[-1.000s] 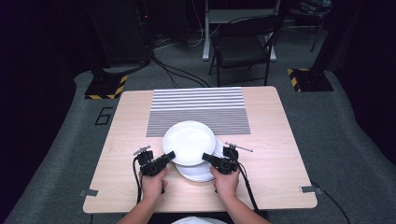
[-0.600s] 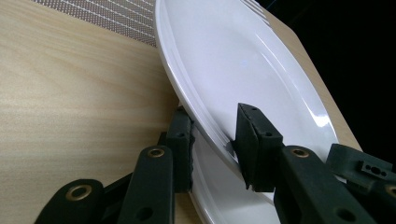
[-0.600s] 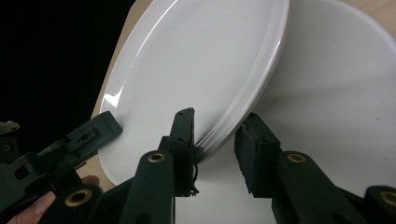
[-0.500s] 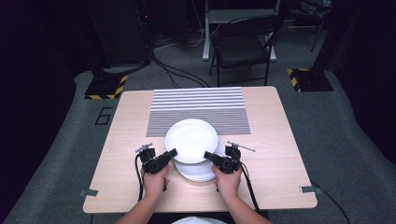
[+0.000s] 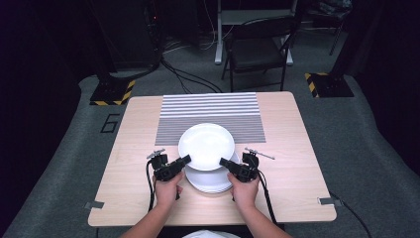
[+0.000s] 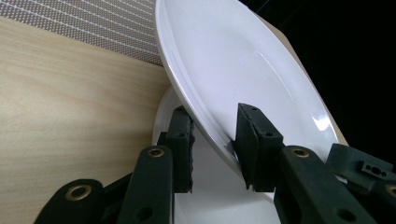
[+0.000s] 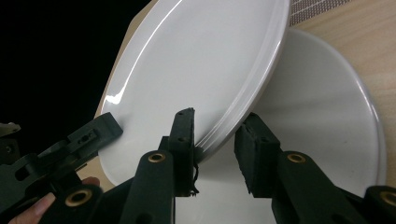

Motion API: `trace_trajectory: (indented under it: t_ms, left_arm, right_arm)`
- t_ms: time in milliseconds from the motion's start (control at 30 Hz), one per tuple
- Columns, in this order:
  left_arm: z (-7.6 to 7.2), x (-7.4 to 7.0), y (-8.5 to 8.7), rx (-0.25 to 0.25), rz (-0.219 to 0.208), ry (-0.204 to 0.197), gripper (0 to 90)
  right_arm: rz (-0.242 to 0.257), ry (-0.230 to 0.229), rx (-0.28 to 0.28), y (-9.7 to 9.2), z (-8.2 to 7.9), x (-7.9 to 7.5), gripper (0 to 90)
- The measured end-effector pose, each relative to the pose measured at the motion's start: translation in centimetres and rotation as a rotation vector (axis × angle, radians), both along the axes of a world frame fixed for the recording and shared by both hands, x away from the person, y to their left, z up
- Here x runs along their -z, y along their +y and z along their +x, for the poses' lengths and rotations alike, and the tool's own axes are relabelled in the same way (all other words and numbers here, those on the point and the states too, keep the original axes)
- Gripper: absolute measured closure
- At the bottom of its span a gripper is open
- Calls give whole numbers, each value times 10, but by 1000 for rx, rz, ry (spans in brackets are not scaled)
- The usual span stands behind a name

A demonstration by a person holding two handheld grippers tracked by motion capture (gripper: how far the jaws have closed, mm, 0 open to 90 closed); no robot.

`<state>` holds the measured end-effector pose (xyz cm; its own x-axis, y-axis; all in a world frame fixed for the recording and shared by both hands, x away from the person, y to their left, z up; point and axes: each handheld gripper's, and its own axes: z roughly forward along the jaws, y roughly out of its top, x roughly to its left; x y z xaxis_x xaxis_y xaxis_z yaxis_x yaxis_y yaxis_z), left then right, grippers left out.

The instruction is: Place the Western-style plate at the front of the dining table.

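A white plate (image 5: 206, 146) hangs tilted just above a stack of white plates (image 5: 213, 182) near the table's front edge. My left gripper (image 5: 184, 160) is shut on the plate's left rim and my right gripper (image 5: 224, 162) is shut on its right rim. In the left gripper view the plate (image 6: 233, 60) rises between the pads of my left gripper (image 6: 215, 140), with the stack (image 6: 205, 196) under them. In the right gripper view my right gripper (image 7: 217, 140) clamps the plate (image 7: 196, 70) at its rim above the stack (image 7: 317, 112).
A grey striped mat (image 5: 210, 111) covers the far middle of the wooden table (image 5: 129, 148). Beyond the table stand a folding chair (image 5: 257, 49) and two floor bases with yellow-black stripes (image 5: 111, 91). Cables trail from both grippers toward the person.
The held plate has crept slightly away from the person and to the right. Both grips look the same and the hands have hardly shifted.
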<state>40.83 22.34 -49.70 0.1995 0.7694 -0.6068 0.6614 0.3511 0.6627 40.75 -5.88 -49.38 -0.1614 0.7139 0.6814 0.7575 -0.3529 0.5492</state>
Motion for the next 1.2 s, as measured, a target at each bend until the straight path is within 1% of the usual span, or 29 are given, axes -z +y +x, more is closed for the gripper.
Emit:
trace_trajectory:
  t_ms: [100,133,167,267,300,367,400,500,567,667,733,767,833,900,933,967,1000,1033,1067,1133,1167,1200]
  left_arm:
    - [2,0,0,10,9,-8,666]
    - [3,-1,-1,10,9,-8,666]
    - [3,-1,-2,9,5,-3,665]
    - [5,-2,-2,15,8,-9,665]
    - [5,-3,-3,13,0,-4,664]
    - [6,-3,-2,22,14,-13,662]
    - [6,-4,-3,17,13,-13,660]
    - [7,-6,-4,33,28,-30,654]
    - [8,-7,-4,33,31,-41,652]
    - [10,-10,-5,32,29,-44,649]
    - [11,-12,-5,36,39,-49,648]
    - [12,-13,-6,37,33,-48,647]
    - [14,-16,-6,42,42,-57,646]
    - [15,-18,-7,38,40,-58,644]
    - [17,-19,-7,44,48,-66,644]
    - [17,-20,-8,41,36,-61,644]
    - [19,-21,-8,50,48,-73,644]
    - [20,-22,-9,46,41,-74,644]
    - [21,-23,-9,48,49,-78,644]
    - [22,-25,-11,44,43,-79,645]
    - [24,-25,-11,47,51,-84,644]
    - [24,-25,-11,47,49,-83,644]
  right_arm:
    - [-13,-13,0,-1,1,-3,685]
    - [-11,-12,3,-1,1,-3,684]
    - [-9,-11,5,-2,1,-4,684]
    - [-9,-14,6,-3,2,-5,685]
    - [-12,-16,5,-3,2,-5,684]
    - [-22,-25,4,-4,3,-6,684]
    - [-21,-28,3,-4,3,-7,684]
    - [-15,-28,9,-5,5,-8,684]
    - [-12,-31,9,-5,5,-10,684]
    - [-16,-36,8,-6,7,-13,684]
    - [-16,-37,9,-6,8,-15,683]
    - [-18,-43,8,-7,9,-15,682]
    - [-16,-44,8,-7,10,-17,682]
    - [-14,-44,7,-8,12,-19,680]
    - [-12,-42,9,-8,13,-20,679]
    - [-12,-48,9,-9,14,-21,679]
    - [-12,-49,10,-9,14,-22,678]
    - [-14,-52,13,-9,15,-23,678]
    - [-13,-50,14,-10,16,-24,678]
    - [-18,-58,15,-11,18,-25,676]
    - [-17,-56,17,-11,19,-26,675]
    - [-22,-61,18,-11,20,-27,674]
